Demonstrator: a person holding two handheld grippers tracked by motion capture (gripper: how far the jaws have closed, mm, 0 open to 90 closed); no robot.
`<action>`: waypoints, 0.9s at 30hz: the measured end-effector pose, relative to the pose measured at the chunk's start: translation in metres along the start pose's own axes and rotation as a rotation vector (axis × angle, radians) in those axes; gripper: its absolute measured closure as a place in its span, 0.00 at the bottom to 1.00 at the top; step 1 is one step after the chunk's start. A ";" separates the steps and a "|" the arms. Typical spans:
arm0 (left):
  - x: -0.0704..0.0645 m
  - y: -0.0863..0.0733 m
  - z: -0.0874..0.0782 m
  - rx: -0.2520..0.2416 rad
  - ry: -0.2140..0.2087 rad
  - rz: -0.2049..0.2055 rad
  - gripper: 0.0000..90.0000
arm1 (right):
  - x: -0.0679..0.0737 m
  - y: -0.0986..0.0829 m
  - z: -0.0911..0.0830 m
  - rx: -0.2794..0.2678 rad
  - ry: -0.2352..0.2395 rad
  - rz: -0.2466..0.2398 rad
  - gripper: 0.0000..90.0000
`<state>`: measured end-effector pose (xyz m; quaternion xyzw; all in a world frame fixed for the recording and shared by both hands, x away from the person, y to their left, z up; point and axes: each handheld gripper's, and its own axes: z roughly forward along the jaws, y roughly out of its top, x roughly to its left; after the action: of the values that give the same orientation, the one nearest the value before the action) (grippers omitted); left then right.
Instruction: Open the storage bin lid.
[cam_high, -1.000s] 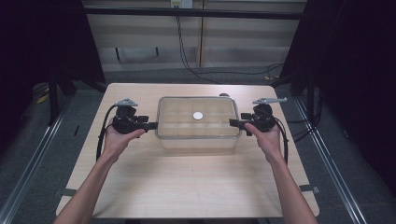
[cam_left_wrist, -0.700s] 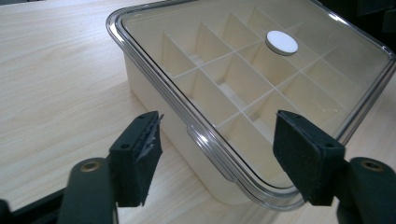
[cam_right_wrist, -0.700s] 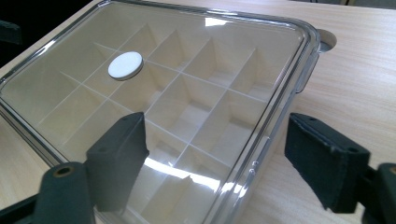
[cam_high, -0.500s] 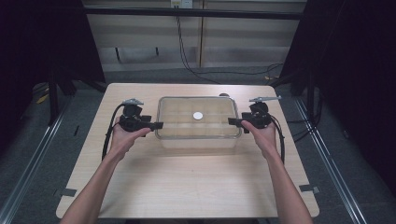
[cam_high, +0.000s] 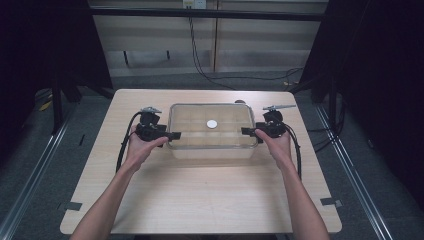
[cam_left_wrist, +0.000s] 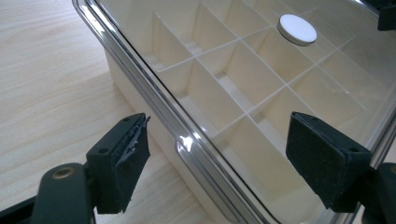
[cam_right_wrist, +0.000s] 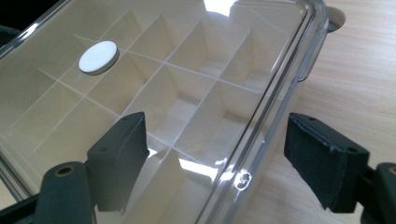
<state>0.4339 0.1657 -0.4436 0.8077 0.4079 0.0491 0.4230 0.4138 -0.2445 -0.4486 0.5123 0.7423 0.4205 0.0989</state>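
Note:
A cream box (cam_high: 212, 145) with inner dividers and a clear lid (cam_high: 200, 131) stands in the middle of the wooden table. A white round disc (cam_high: 212, 123) lies on the lid's middle. My left gripper (cam_high: 173, 135) is at the box's left end and is open; in the left gripper view (cam_left_wrist: 224, 158) its pads (cam_left_wrist: 123, 161) straddle the lid's rim (cam_left_wrist: 187, 140), with the disc (cam_left_wrist: 297, 29) farther off. My right gripper (cam_high: 245, 131) is open at the right end; in the right gripper view (cam_right_wrist: 222, 156) its jaws straddle that rim (cam_right_wrist: 261, 121), and the disc (cam_right_wrist: 97, 57) lies beyond.
Bare table top (cam_high: 200, 195) spreads in front of the box. A small dark round spot (cam_high: 240, 102) sits just behind the box's back right corner. Black cables (cam_high: 122, 147) trail from both grippers along the forearms. Dark floor and rails surround the table.
Both grippers have moved inward toward the box's ends, the left one farther. Their open jaws now reach over the lid's rim. The box and disc have not moved.

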 end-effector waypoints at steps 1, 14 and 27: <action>0.000 0.000 0.000 0.000 0.000 0.000 0.24 | 0.000 0.000 0.001 0.000 0.003 0.004 0.23; 0.002 0.004 0.010 0.034 -0.063 -0.025 0.19 | 0.000 0.004 0.012 0.010 0.006 0.024 0.15; 0.002 0.007 0.013 0.043 -0.073 -0.025 0.19 | 0.002 0.006 0.019 0.005 -0.013 0.026 0.10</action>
<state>0.4454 0.1563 -0.4472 0.8128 0.4030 0.0054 0.4206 0.4280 -0.2323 -0.4559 0.5250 0.7359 0.4164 0.0969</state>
